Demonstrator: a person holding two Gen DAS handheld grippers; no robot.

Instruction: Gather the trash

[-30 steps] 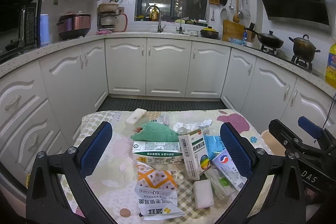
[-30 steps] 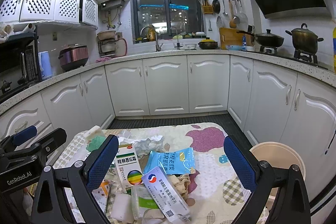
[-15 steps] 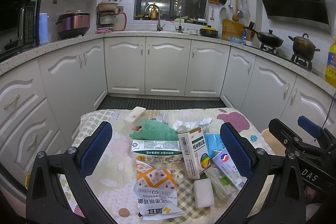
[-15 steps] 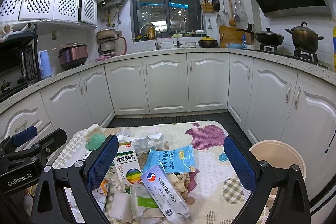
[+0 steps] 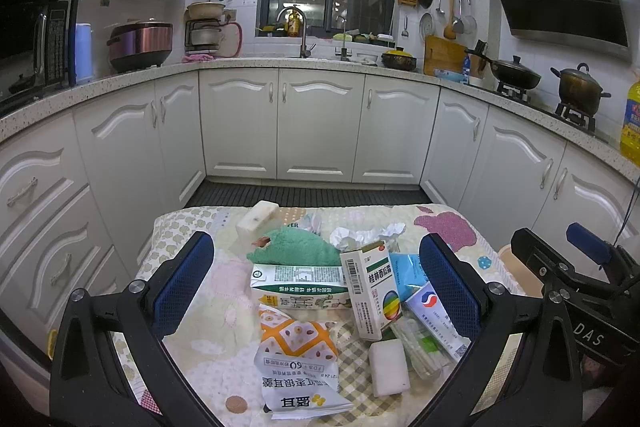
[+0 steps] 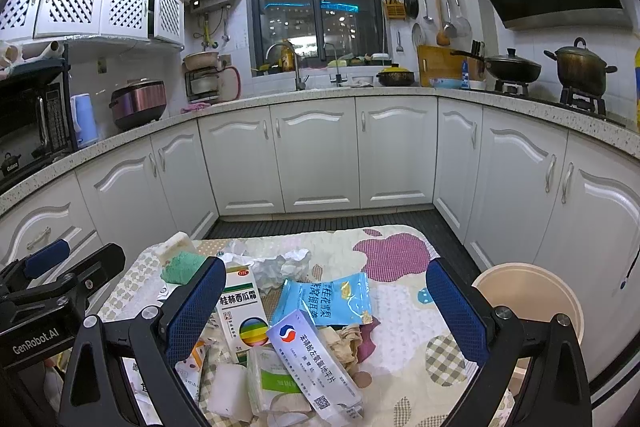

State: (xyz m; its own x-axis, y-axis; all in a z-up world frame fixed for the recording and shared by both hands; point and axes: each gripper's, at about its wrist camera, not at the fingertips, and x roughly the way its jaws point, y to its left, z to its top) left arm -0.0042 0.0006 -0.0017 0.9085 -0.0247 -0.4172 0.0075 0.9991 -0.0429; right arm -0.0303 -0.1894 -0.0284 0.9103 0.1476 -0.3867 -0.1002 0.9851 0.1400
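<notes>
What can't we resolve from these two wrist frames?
- Bin: right view shows only the rim; the right gripper finger covers its near side, contents unseen. Left view shows only a sliver.
- Crumpled tissue: right view, mostly under the long white box.
- Small print on the snack wrapper: left view, too small.
- Left gripper: open, holding nothing.

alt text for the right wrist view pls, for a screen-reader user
The open right tool hovers over a patterned cloth strewn with trash: a blue packet, a white medicine box and crumpled paper. A beige bin sits at the cloth's right edge, with white kitchen cabinets beyond.
</notes>
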